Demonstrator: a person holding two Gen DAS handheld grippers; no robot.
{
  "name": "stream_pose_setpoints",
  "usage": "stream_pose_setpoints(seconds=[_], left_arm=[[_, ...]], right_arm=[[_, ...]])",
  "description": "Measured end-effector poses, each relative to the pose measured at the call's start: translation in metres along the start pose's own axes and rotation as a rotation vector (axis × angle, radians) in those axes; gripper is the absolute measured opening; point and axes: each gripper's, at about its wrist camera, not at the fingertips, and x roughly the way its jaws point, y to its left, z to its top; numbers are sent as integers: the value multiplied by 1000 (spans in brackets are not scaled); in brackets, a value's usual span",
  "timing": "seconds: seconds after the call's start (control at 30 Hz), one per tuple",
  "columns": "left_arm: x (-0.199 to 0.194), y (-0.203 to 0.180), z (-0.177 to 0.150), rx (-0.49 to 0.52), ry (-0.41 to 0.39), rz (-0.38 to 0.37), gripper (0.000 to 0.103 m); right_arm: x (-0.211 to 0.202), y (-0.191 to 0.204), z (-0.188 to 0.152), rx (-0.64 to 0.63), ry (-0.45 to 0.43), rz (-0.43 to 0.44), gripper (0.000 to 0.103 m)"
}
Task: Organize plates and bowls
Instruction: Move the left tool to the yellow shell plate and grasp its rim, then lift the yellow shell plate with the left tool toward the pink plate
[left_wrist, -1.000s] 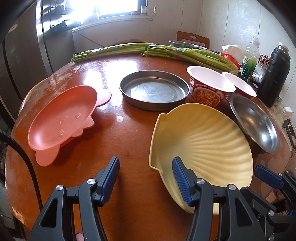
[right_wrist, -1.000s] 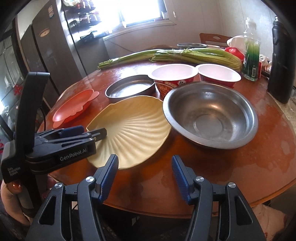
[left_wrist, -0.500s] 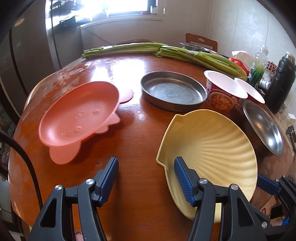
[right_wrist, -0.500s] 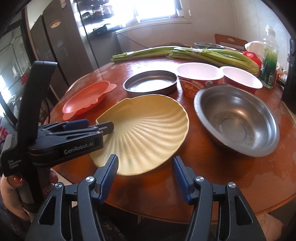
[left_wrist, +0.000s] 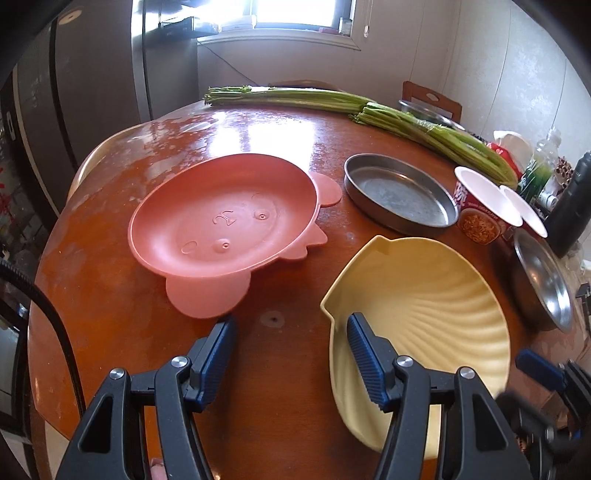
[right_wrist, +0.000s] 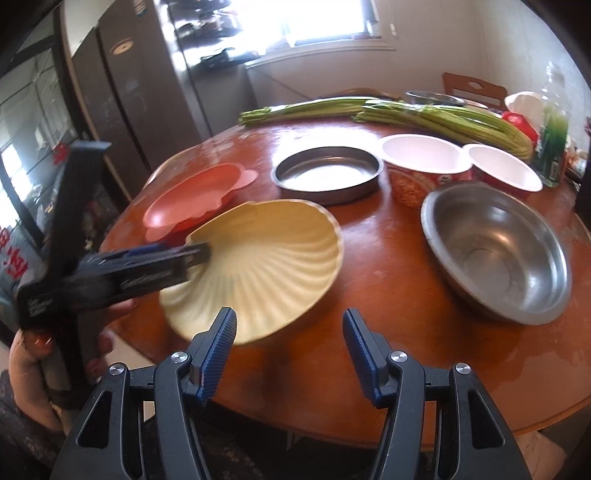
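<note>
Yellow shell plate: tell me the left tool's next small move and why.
Probably shift the left tool a little sideways so both pads straddle the rim of the yellow shell plate, then close. Its jaws stand open and empty: one finger is over the plate's near edge, the other over bare table. The pink plate sits apart, a likely stacking partner.

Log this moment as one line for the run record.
left tool: open, one finger inside yellow shell plate, gripping nothing | right tool: open, empty, near table edge | pink plate: untouched
</note>
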Motion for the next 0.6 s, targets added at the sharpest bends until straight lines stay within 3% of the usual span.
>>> stream_pose_setpoints(seconds=[0.17,0.43,0.6], left_arm=[[-12,-4,-7,8,-6,-81,62],[-7,-15,-14,26,10,-77,62],[-7,-16,-14,22,8,-77,56]], right_arm=[[19,-5,12,2,18,-18,62],[41,3,17,-54,35,0,62],[46,8,20,-106,35,14,60]])
